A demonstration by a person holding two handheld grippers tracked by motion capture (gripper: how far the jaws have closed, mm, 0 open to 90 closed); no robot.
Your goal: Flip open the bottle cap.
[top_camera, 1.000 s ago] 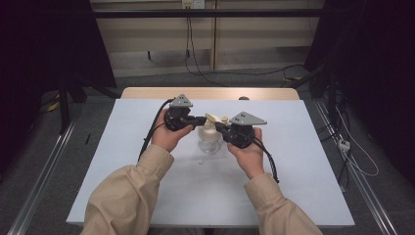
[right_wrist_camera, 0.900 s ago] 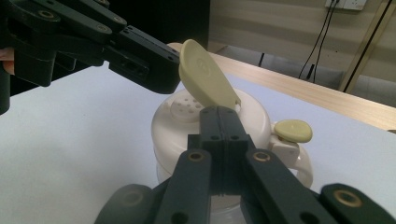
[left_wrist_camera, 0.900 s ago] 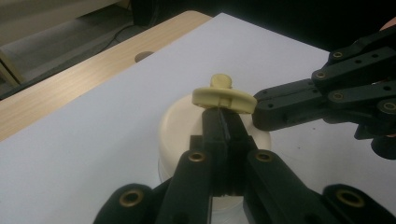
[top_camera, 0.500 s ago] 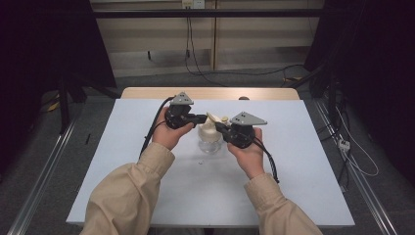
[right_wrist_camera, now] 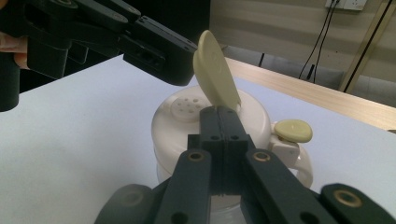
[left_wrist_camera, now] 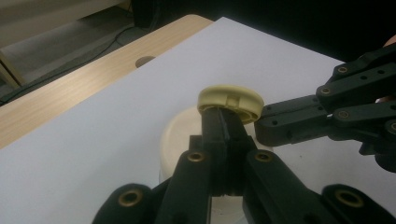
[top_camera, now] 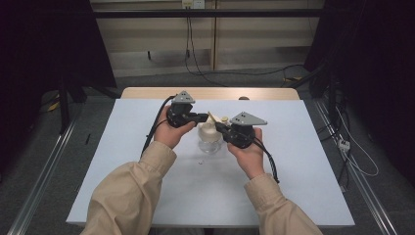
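Shaker jar (top_camera: 209, 139) between both tools, left tool (left_wrist_camera: 229, 122) and right tool (right_wrist_camera: 223, 113) pressed together at its flip lid (right_wrist_camera: 215, 70).

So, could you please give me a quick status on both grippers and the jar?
Left gripper and right gripper shut, both at the jar. Its flip lid stands open. Nothing in the way.

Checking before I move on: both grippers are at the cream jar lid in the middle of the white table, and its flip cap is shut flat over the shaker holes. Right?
Not quite. The flip cap stands raised, leaving the shaker holes uncovered, as the right gripper view shows. The rest holds: left gripper and right gripper are both at the jar lid mid-table.
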